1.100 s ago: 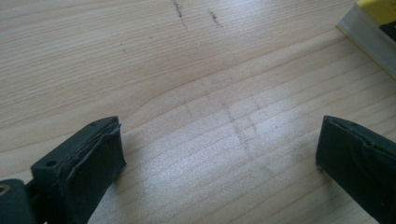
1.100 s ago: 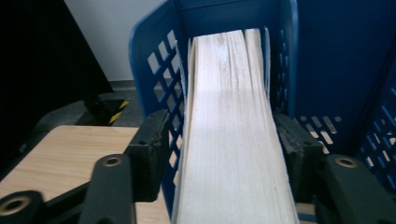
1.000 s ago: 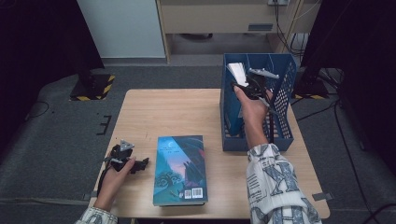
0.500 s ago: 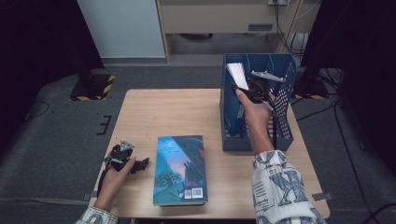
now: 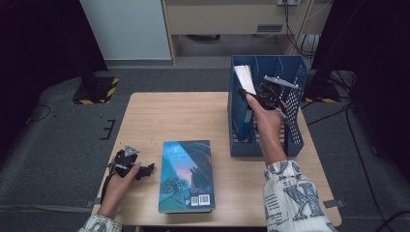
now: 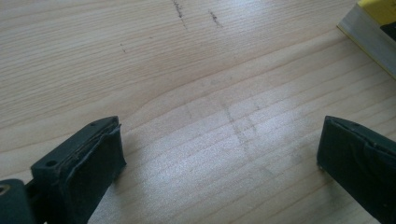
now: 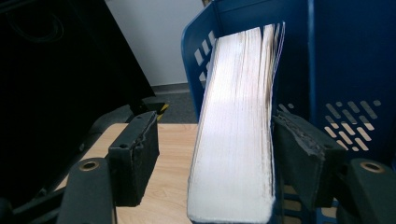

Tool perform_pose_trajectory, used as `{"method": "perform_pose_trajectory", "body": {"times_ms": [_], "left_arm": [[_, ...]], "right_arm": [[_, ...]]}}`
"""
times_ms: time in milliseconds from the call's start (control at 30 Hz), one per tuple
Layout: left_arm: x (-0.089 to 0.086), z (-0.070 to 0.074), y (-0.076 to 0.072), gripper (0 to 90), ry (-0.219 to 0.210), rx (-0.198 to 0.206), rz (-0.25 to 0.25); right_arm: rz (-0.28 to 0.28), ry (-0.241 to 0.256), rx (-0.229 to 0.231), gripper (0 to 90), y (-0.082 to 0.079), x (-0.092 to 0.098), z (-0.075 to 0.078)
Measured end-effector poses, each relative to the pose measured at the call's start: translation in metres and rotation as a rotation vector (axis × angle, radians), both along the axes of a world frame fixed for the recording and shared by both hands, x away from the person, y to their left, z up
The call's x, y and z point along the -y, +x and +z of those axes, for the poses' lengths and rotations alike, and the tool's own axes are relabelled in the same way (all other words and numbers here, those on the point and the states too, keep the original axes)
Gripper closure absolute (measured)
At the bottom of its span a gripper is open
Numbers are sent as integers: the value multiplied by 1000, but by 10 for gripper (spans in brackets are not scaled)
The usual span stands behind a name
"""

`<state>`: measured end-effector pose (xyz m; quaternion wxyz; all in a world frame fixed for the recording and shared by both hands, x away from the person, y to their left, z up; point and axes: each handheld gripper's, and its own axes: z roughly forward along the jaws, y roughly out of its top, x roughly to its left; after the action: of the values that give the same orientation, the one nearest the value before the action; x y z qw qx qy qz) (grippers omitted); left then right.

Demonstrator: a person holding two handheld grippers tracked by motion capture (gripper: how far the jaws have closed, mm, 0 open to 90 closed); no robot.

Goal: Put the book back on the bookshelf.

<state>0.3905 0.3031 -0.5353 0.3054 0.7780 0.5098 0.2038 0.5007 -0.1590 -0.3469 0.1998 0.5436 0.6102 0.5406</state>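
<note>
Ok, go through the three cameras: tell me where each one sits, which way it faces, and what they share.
High view: above the person's side, looking forward and down on the table; both forearms, left gripper and right gripper show.
Left gripper view: low over the tabletop, along its open jaws.
Right gripper view: along its jaws, which flank the upright book in the blue file box.
Shared: that book and box also show from above.

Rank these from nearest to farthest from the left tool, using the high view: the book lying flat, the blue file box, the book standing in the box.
1. Book lying flat: just right of the left tool.
2. Blue file box: across the table, far right.
3. Book standing in the box: in its left compartment; close to call with the box.
</note>
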Motion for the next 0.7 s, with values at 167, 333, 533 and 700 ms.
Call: {"method": "perform_pose_trajectory", "body": {"times_ms": [167,333,533,700], "left_arm": [[0,0,0,0,0,0,0],[0,0,0,0,0,0,-1],[0,0,0,0,0,-1,-1],[0,0,0,0,-2,0,0]], "right_arm": [[12,-7,-5,316,-3,-3,-2],[19,-13,-6,285,-6,-4,-5],[43,-22,-8,234,-7,-4,-8],[56,-37,-11,182,-7,-5,-9]]}}
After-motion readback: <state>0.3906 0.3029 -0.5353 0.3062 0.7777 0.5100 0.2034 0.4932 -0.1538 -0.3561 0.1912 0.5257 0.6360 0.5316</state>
